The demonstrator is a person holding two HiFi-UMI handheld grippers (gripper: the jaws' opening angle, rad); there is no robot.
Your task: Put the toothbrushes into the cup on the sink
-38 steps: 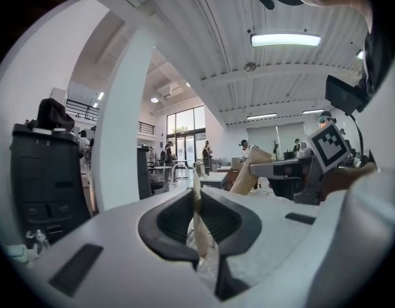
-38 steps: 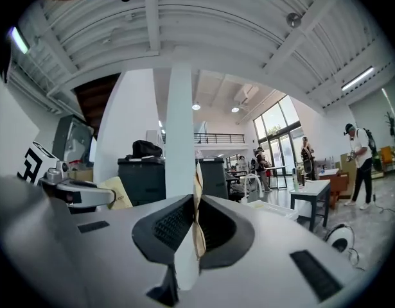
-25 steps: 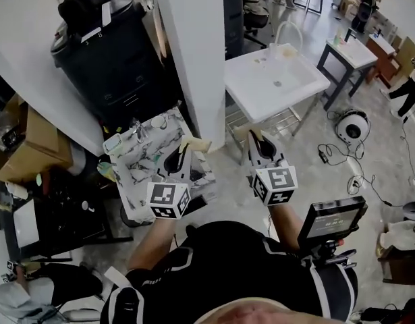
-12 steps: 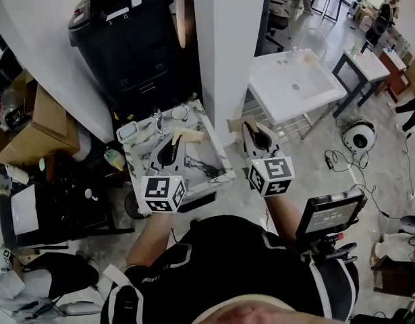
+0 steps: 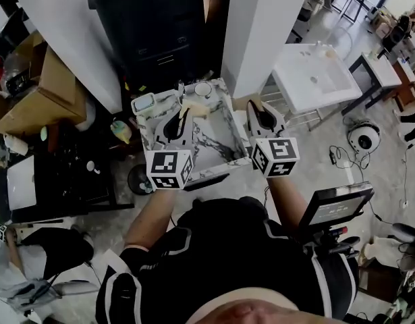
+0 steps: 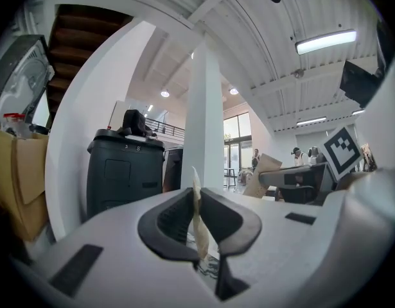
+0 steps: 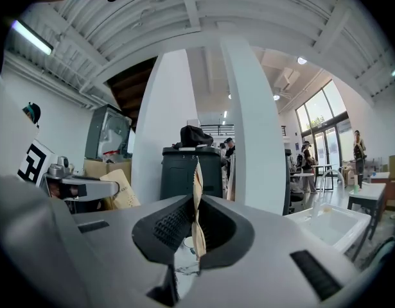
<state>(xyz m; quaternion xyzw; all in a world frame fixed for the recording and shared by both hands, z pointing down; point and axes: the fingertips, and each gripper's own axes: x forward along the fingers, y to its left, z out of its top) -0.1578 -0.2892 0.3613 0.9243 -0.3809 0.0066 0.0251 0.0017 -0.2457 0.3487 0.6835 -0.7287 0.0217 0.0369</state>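
Note:
In the head view my left gripper (image 5: 183, 112) reaches over a marble-patterned sink (image 5: 217, 147), shut on a flat beige packet (image 5: 194, 108). My right gripper (image 5: 254, 106) hangs at the sink's right rim, shut on a similar beige packet (image 5: 241, 103). A small white cup (image 5: 203, 90) stands at the sink's far edge. In the left gripper view the beige packet (image 6: 196, 201) stands upright, pinched between the dark pads. The right gripper view shows the other beige packet (image 7: 198, 191) pinched the same way. What the packets hold is hidden.
A black bin (image 5: 156, 29) and a white pillar (image 5: 264, 22) stand just behind the sink. Cardboard boxes (image 5: 35, 96) lie at the left, a white basin (image 5: 315, 79) at the right. A pale blue dish (image 5: 144, 103) sits on the sink's far left corner.
Both grippers have moved forward with their packets. The marble sink, earlier ahead of them, now lies under the left gripper and beside the right one.

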